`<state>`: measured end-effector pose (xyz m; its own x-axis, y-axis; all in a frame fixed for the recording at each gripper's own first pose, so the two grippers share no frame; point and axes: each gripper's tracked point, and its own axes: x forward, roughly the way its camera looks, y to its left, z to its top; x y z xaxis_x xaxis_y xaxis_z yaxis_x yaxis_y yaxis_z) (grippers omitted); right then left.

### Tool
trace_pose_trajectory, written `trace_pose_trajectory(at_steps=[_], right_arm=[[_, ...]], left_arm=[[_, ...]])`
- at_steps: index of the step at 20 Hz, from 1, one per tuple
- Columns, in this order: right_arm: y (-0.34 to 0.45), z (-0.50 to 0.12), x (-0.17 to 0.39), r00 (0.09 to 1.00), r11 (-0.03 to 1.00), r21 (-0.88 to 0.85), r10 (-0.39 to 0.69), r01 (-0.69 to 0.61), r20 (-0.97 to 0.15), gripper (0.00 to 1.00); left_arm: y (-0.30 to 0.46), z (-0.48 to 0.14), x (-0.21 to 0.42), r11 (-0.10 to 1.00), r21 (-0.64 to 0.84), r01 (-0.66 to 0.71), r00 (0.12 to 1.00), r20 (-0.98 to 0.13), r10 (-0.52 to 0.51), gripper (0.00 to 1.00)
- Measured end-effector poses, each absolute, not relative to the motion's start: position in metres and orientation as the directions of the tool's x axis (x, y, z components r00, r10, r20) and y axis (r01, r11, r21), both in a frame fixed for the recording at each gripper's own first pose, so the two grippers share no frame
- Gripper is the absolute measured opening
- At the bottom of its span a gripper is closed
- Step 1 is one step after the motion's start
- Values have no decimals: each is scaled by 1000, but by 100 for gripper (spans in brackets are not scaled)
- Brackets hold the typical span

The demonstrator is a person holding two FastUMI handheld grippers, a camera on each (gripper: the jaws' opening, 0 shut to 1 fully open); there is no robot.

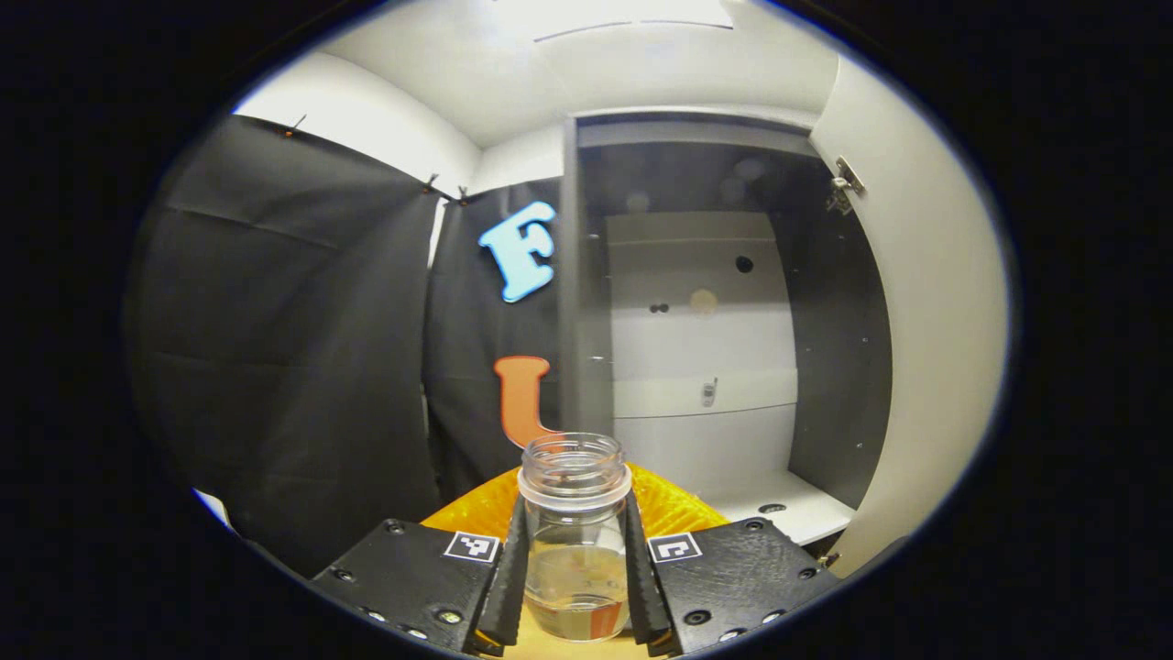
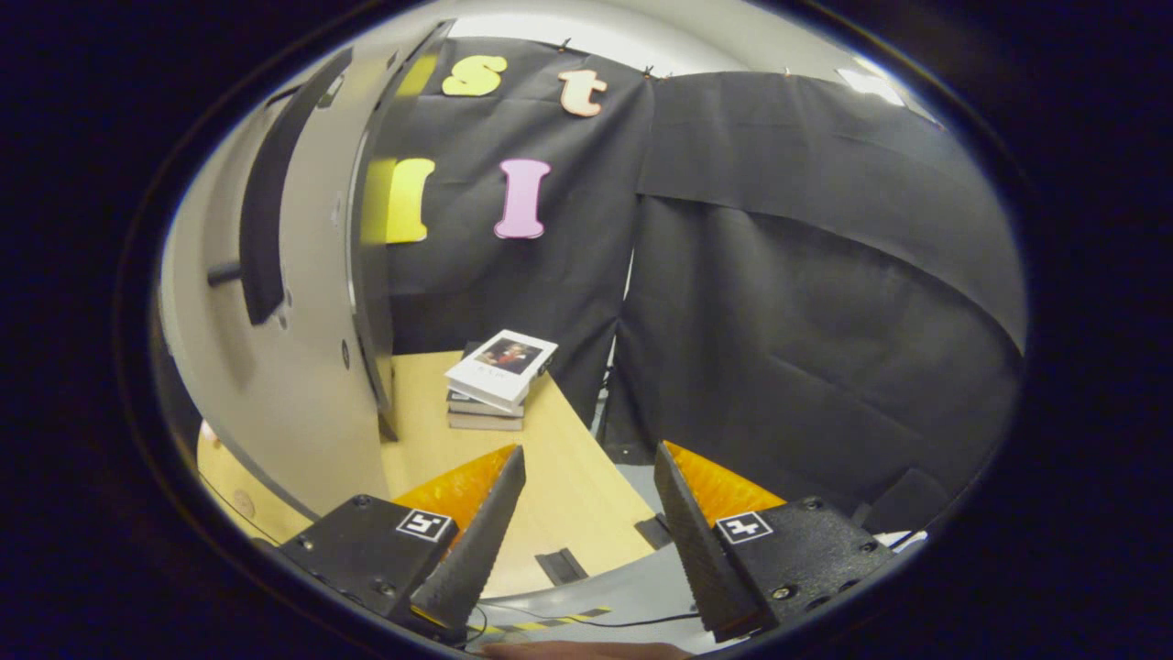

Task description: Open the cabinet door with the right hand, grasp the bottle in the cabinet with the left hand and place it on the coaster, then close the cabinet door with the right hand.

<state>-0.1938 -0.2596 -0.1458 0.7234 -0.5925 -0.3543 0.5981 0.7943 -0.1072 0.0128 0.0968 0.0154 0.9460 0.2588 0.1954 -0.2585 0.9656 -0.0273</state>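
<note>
Left claw [image 1: 575, 587] clamped on the bottle [image 1: 575, 541], one finger pressed flat against each side of the clear body just under the wide neck. Bottle upright, uncapped, see-through, with a shallow layer of pale liquid at the bottom and a small reddish patch low on its near side. Seen over a light wooden desk [image 1: 550, 646] surface that shows at the bottom between the fingers; whether resting on it or lifted off cannot be told from the left gripper view. Behind the bottle, a ridged orange coaster [image 1: 674, 504], its edge peeking out on both sides of the glass. Beyond that, the cabinet [image 1: 701, 367] standing open, dark side walls, pale back panels, a white bottom shelf [image 1: 788, 513] with a small round hole in it. Cabinet door [image 1: 926, 321] swung wide on the right side of that view, hinge visible near its top edge. Right claw [image 2: 586, 532] spread open, nothing between its fingers, hanging over the corner of the desk [image 2: 568, 477] and the grey floor beside it. In the right gripper view, door [image 2: 302, 348] close on the left, dark bar handle [image 2: 261, 211] mounted on its pale face. Short stack of books [image 2: 499, 380] lying on the desk near the black cloth wall, just beyond the door's edge.
</note>
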Motion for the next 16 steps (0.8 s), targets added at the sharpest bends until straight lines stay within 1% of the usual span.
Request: trace_pose_trajectory(at_steps=[1, 2, 3, 4, 5, 7, 9, 11, 12, 13, 14, 16], right_arm=[[-263, -157, -190, 712, 788, -110, -598, 605, -369, 90], [-266, -169, -188, 696, 781, -111, -603, 614, -390, 90], [-272, -182, -186, 672, 768, -120, -616, 630, -412, 90], [-279, -193, -186, 641, 748, -135, -635, 650, -432, 92], [-287, -202, -187, 608, 724, -151, -657, 673, -445, 92], [-298, -216, -193, 549, 676, -179, -701, 715, -455, 90], [-307, -230, -202, 503, 633, -230, -746, 739, -437, 90], [-312, -243, -210, 470, 604, -330, -785, 726, -402, 90], [-315, -253, -214, 457, 593, -384, -799, 708, -390, 90], [-319, -268, -216, 448, 594, -424, -800, 684, -399, 92], [-314, -282, -217, 448, 613, -442, -786, 655, -426, 90], [-304, -298, -216, 451, 636, -476, -770, 607, -451, 90]], left_arm=[[109, 8, -1, 957, -25, -289, 936, 202, 287, 56], [119, -5, -13, 950, -19, -311, 929, 204, 309, 56], [127, -18, -24, 945, -10, -328, 924, 203, 323, 56], [134, -35, -34, 941, 3, -340, 921, 204, 332, 33], [140, -50, -41, 938, 14, -346, 919, 208, 336, 44], [153, -90, -54, 925, 22, -380, 906, 209, 367, 45], [161, -138, -62, 911, 30, -412, 897, 190, 399, 44], [169, -184, -66, 895, 27, -446, 882, 183, 434, 44], [170, -207, -63, 894, 28, -447, 882, 178, 436, 44], [171, -229, -59, 888, 40, -457, 881, 159, 446, 45], [175, -251, -55, 882, 45, -469, 877, 140, 459, 44], [182, -283, -48, 870, 13, -494, 863, 128, 488, 45]])
